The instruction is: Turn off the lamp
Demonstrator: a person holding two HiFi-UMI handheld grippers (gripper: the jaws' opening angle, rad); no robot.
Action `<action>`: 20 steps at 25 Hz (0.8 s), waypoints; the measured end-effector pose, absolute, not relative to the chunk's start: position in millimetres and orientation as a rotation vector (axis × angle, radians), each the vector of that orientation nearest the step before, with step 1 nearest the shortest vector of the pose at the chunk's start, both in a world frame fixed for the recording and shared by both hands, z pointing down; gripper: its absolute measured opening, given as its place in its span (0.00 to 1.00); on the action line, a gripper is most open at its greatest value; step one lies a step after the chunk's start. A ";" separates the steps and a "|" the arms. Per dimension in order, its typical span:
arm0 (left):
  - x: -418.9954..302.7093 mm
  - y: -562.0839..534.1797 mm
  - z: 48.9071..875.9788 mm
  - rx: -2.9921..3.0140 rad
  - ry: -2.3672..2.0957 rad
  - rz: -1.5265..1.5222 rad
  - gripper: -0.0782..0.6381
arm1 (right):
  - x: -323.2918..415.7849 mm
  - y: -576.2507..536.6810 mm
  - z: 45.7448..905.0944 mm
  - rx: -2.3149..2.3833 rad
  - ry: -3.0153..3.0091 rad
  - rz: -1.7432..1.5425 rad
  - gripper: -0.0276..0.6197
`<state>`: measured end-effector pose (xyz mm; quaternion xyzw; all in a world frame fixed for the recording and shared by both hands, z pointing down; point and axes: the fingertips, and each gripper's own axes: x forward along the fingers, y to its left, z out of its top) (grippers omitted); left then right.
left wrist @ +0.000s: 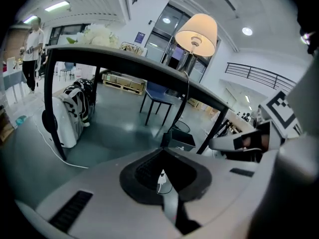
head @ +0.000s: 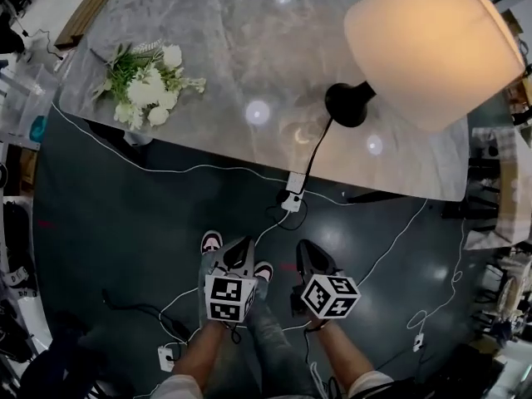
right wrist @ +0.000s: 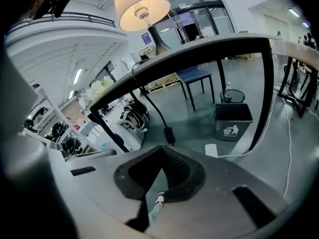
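The lamp (head: 432, 44) is lit; its shade glows warm and is nearly blown out in the head view. Round glare spots from overhead lights are mirrored on the table (head: 208, 48) and, more faintly, on the floor (head: 108, 223), which is left dark and dim. Straight lines are bent by strong fisheye distortion in both gripper views, and the corners are blacked out. The hall is evenly lit by ceiling strips (left wrist: 56, 6). The near foreground is rendered soft and out of focus.
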<state>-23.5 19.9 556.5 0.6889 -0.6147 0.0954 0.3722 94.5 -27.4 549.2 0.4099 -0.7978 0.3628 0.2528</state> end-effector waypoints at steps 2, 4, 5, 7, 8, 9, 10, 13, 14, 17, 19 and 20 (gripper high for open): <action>-23.0 17.6 573.2 1.758 -1.578 0.239 0.12 | 96.3 -27.3 570.7 1.107 -2.160 0.965 0.04; -23.7 14.4 592.1 1.757 -1.579 0.242 0.12 | 96.2 -26.6 592.4 1.102 -2.151 0.961 0.04; -24.4 13.1 602.5 1.757 -1.579 0.247 0.12 | 95.4 -26.0 602.8 1.100 -2.148 0.961 0.04; -24.7 12.9 622.7 1.757 -1.577 0.263 0.12 | 94.4 -23.1 622.0 1.094 -2.143 0.957 0.04; -24.2 13.4 630.9 1.756 -1.575 0.271 0.12 | 94.6 -21.1 630.8 1.090 -2.137 0.954 0.04; -23.3 13.7 637.7 1.757 -1.572 0.278 0.12 | 95.1 -19.3 638.8 1.085 -2.130 0.953 0.04; -22.4 13.5 643.5 1.757 -1.569 0.283 0.12 | 95.7 -18.2 646.2 1.080 -2.122 0.953 0.04; -20.6 10.9 656.8 1.756 -1.564 0.290 0.12 | 95.0 -19.1 663.5 1.067 -2.107 0.953 0.04; -20.6 10.0 659.7 1.755 -1.563 0.291 0.12 | 93.8 -20.1 667.2 1.064 -2.107 0.951 0.04; -21.8 7.3 665.0 1.750 -1.562 0.291 0.12 | 87.9 -24.8 673.4 1.044 -2.120 0.924 0.04; -22.0 5.2 666.6 1.750 -1.558 0.290 0.12 | 82.3 -29.6 675.2 1.018 -2.140 0.898 0.04; -21.6 4.3 666.5 1.753 -1.554 0.289 0.12 | 80.1 -32.7 675.4 1.011 -2.151 0.883 0.04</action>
